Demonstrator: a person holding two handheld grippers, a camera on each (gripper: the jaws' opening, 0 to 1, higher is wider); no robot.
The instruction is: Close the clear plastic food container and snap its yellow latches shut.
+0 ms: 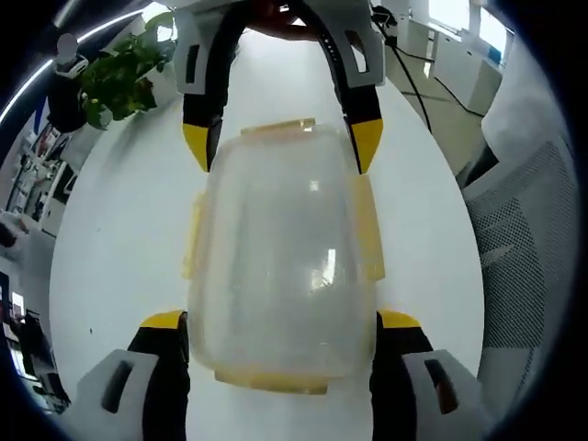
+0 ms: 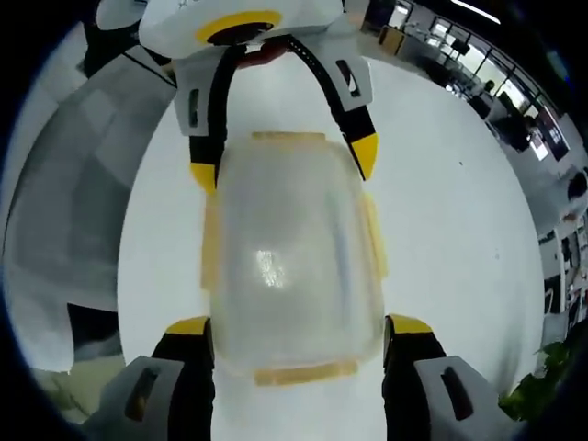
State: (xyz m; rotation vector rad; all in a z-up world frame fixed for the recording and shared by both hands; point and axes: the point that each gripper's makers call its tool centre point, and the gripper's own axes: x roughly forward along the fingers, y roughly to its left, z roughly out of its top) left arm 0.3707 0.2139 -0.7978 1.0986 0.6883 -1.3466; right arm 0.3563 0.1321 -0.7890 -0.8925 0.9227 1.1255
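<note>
**Container bracketed by both grippers, latches still to press**

White tabletop [image 1: 119,230] in an open office carries the container [image 1: 280,266], with a potted plant [image 1: 115,78] off beyond the jaws and a mesh chair [image 1: 528,239] to one side. The container sits between the left gripper [image 1: 280,322] and the right gripper [image 2: 299,326], which face each other from its two ends; each one's jaws stand apart, straddling the box's sides close in, and contact cannot be told.

The lid [image 2: 289,257] appears laid on top. Yellow latches [image 1: 367,230] line all four edges; whether any has snapped home is unclear.

My read: thin clear plastic, seemingly empty, so light and apt to skid on the smooth tabletop. The walls would flex under a squeeze. Best to steady it at one end near the rim and press each latch flap flat against the side.
</note>
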